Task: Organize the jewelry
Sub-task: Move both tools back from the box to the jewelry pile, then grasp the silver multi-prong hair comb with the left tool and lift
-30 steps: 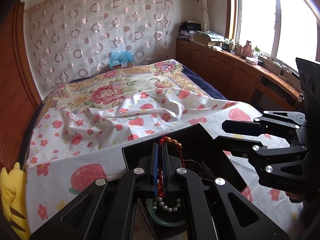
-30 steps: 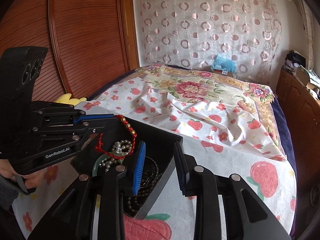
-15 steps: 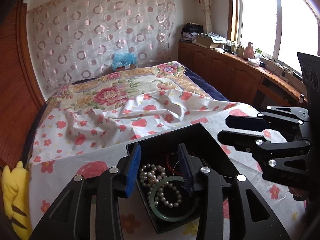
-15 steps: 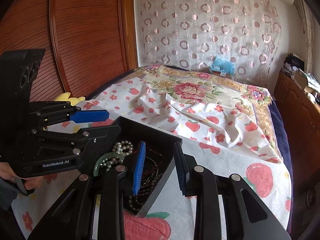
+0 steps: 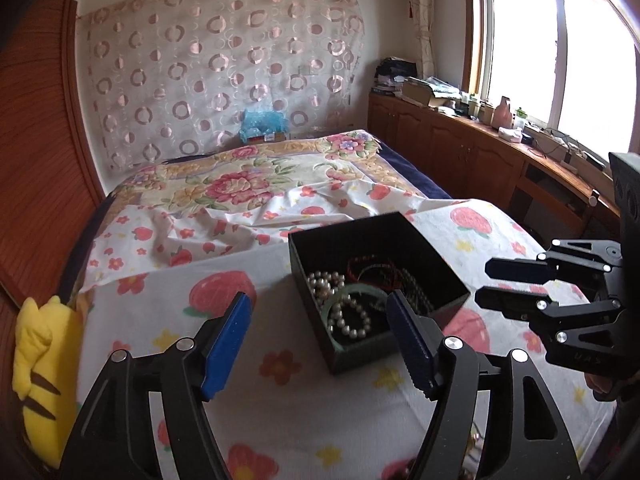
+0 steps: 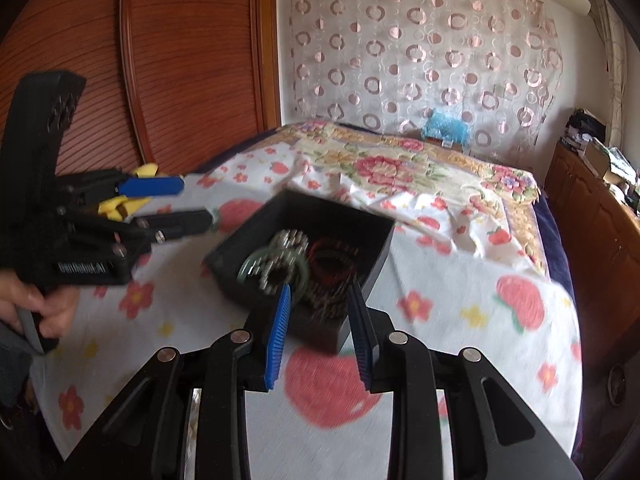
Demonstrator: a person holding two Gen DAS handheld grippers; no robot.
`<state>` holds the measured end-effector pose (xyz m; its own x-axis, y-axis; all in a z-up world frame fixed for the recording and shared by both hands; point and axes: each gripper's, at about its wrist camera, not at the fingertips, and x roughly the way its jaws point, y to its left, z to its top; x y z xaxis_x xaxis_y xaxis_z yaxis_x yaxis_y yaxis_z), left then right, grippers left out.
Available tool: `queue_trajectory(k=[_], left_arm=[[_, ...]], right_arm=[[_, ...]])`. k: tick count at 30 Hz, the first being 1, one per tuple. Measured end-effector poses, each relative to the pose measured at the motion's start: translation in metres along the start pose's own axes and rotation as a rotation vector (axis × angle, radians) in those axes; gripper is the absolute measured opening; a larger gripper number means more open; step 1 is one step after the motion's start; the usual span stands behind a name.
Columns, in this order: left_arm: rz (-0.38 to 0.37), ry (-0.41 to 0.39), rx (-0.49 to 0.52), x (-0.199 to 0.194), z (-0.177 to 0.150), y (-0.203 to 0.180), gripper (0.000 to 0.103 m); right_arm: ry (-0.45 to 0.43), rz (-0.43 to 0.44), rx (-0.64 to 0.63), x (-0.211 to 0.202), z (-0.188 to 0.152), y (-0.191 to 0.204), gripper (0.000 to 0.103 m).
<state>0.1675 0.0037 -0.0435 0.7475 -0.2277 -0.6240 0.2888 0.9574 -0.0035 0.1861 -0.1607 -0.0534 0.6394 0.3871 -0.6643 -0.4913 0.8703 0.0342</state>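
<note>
A black open jewelry box [image 5: 452,282] sits on the strawberry-print sheet on the bed. Inside lie a pearl string [image 5: 348,312], a green bangle [image 5: 344,294] and a red bead bracelet [image 5: 362,268] over dark beads. The box also shows in the right wrist view [image 6: 356,220], blurred. My left gripper [image 5: 320,340] is open and empty, just short of the box's near left side. My right gripper [image 6: 320,332] is open and empty at the box's near corner; it also appears in the left wrist view [image 5: 500,284], right of the box.
A yellow plush toy [image 5: 36,364] lies at the bed's left edge. A wooden wardrobe [image 6: 180,60] stands on the left, low wooden cabinets [image 5: 460,148] with clutter under the window on the right. Rumpled floral bedding [image 5: 248,188] lies beyond the box.
My left gripper let go of the red bead bracelet into the box, opened wide and drew back to the left. My right gripper pulled back a little from the box.
</note>
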Motion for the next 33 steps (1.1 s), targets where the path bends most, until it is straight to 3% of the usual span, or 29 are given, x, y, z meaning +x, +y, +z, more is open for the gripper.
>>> queue_trajectory(k=[10, 19, 33], left_arm=[[-0.026, 0.039, -0.021, -0.022, -0.044, -0.009, 0.068], [-0.120, 0.095, -0.012, -0.016, -0.062, -0.039, 0.068], [-0.221, 0.221, 0.007, 0.015, -0.069, -0.071, 0.058]], right_arm=[[0.048, -0.010, 0.043, -0.015, -0.052, 0.011, 0.033], [0.051, -0.033, 0.094, -0.038, -0.093, 0.007, 0.034], [0.035, -0.023, 0.100, -0.050, -0.103, 0.007, 0.034]])
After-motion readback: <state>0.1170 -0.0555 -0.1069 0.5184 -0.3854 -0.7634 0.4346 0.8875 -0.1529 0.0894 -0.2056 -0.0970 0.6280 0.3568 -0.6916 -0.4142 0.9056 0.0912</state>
